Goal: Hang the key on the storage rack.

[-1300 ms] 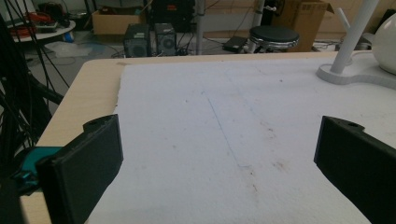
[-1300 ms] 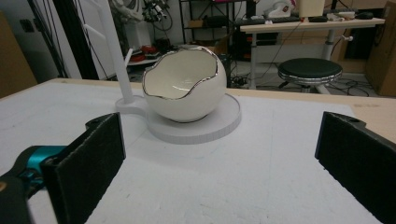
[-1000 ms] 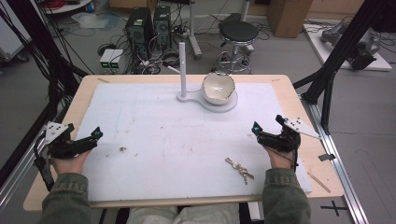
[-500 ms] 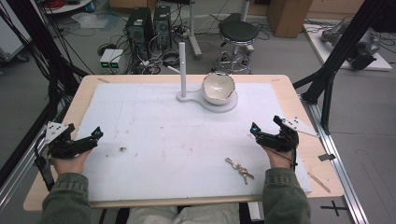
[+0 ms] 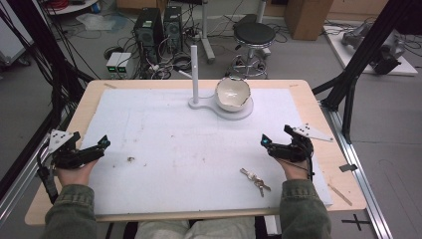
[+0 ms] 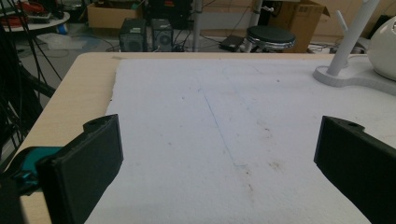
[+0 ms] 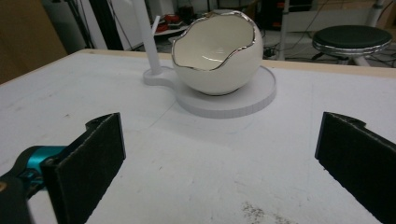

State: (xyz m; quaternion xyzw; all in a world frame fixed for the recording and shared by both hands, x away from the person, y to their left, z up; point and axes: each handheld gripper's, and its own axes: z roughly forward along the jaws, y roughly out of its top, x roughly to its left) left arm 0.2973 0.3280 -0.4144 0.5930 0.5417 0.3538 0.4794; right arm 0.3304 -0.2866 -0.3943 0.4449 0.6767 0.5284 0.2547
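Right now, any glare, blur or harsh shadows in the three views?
High view: even, soft light; small bunch of metal keys lacks fine detail. Right gripper view: white egg-shaped ceramic bowl is sharp, with bright glints along its silver rim and a faint shadow on the round white base; black jaws are slightly soft. Left gripper view: white foam mat is clear, no glare; background is dimmer.

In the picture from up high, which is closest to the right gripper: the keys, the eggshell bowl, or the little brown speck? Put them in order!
From the right gripper:
1. The keys, just toward the person and a little to its left.
2. The eggshell bowl, on its white stand at the table's far side.
3. The brown speck, far across the mat, near the left gripper.
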